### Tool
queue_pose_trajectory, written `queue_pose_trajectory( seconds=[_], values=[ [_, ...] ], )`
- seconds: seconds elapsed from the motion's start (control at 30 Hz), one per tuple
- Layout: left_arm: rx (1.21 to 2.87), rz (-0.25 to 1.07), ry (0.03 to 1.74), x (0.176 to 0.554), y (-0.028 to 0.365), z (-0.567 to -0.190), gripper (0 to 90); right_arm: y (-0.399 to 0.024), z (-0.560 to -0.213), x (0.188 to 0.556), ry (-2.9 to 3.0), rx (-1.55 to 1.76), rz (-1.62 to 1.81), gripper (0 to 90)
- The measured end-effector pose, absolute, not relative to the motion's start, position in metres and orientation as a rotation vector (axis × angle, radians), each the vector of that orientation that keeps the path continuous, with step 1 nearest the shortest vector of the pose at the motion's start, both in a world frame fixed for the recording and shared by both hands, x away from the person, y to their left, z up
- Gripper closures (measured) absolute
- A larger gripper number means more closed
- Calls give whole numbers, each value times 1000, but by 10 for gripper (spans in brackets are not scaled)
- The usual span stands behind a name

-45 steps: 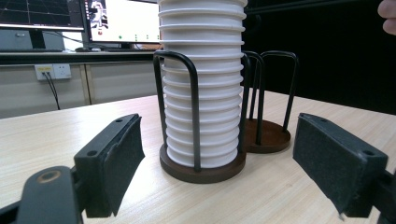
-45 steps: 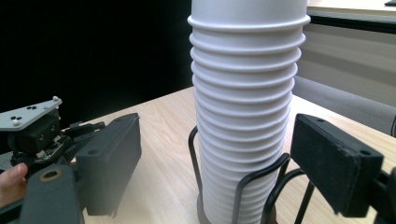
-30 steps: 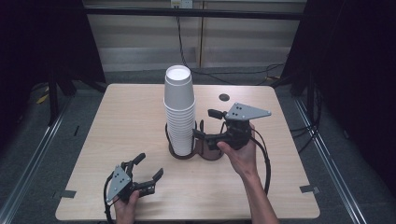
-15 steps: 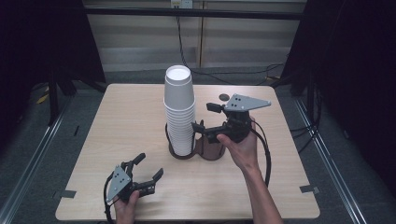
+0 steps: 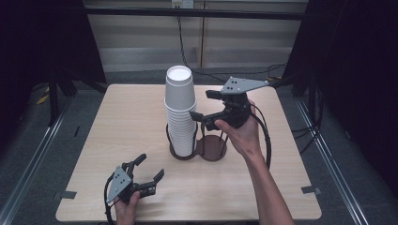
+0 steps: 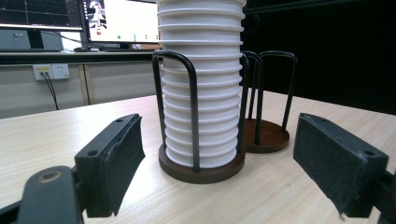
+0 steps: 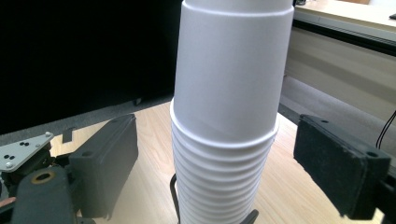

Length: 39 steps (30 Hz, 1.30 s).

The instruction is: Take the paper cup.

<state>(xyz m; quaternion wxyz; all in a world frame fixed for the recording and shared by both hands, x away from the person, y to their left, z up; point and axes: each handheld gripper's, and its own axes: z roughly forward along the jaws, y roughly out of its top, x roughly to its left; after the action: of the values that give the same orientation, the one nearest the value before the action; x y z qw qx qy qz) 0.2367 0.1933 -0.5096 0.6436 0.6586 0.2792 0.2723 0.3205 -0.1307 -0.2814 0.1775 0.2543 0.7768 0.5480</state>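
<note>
A tall stack of white paper cups (image 5: pixel 180 110) stands in a black wire holder with a brown base (image 5: pixel 183 152) mid-table. A second, empty holder (image 5: pixel 212 147) adjoins it on the right. My right gripper (image 5: pixel 201 104) hovers open just right of the stack's upper half, pointing at it. In the right gripper view the top cup (image 7: pixel 229 79) rises between the pads (image 7: pixel 343 163) without touching them. My left gripper (image 5: pixel 150 166) rests open near the front left edge, well apart from the stack. Its pads (image 6: pixel 119 158) frame the stack (image 6: pixel 201 84) and holder base (image 6: pixel 201 170) from a distance.
The wooden table (image 5: pixel 126 117) is bare around the holders. Tape marks sit at its front corners (image 5: pixel 310 190). The right gripper's cable (image 5: pixel 268 140) loops beside the forearm. Monitors (image 6: pixel 116 21) and a wall socket stand behind the table in the left gripper view.
My right gripper has risen from beside the holders to the upper half of the cup stack, still open. The left gripper has stayed where it was.
</note>
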Motion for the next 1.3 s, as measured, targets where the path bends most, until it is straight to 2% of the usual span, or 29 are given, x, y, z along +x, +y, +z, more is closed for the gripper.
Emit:
queue_pose_trajectory(
  seconds=[1.3],
  values=[
    [1500,621,636,237,193,-510,159,-97,-243,363,2242,709,1488,142]
  ],
)
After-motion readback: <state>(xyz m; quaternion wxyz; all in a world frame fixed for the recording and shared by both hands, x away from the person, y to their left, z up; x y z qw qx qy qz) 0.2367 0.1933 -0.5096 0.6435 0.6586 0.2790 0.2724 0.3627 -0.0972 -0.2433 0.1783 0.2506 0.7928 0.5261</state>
